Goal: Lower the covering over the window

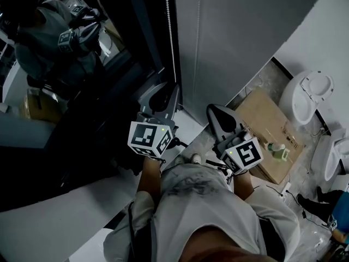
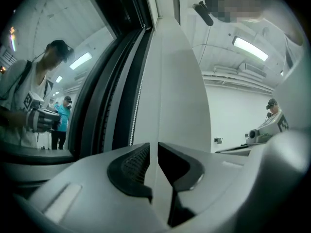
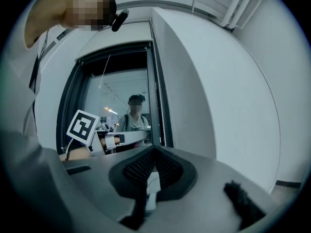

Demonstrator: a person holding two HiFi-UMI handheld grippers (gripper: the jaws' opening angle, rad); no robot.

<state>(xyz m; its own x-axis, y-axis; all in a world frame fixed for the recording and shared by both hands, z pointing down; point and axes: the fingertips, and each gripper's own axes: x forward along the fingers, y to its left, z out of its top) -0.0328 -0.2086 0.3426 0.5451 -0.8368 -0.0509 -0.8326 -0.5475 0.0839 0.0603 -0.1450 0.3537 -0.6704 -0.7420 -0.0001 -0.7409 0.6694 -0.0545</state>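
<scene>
Left gripper [image 2: 153, 147]: held level at the window frame, jaws a narrow slit apart, nothing pinched.
Right gripper [image 3: 154, 152]: level, beside the left one, jaws closed and empty.
Bead chain [image 2: 137, 101]: hangs just beyond the left jaw, along the frame. Probably light, limp and slippery; best pinched across its beads and drawn down.
Window [image 1: 82, 119]: dark glass.
Blind: not visible, presumably rolled up above view.

My window [image 3: 121, 84] — dark glass in a black frame — stands bare and mirrors the room. Its white bead chain [image 1: 169, 31] hangs straight down the frame's right edge, just beside the grey wall [image 1: 240, 31].
</scene>
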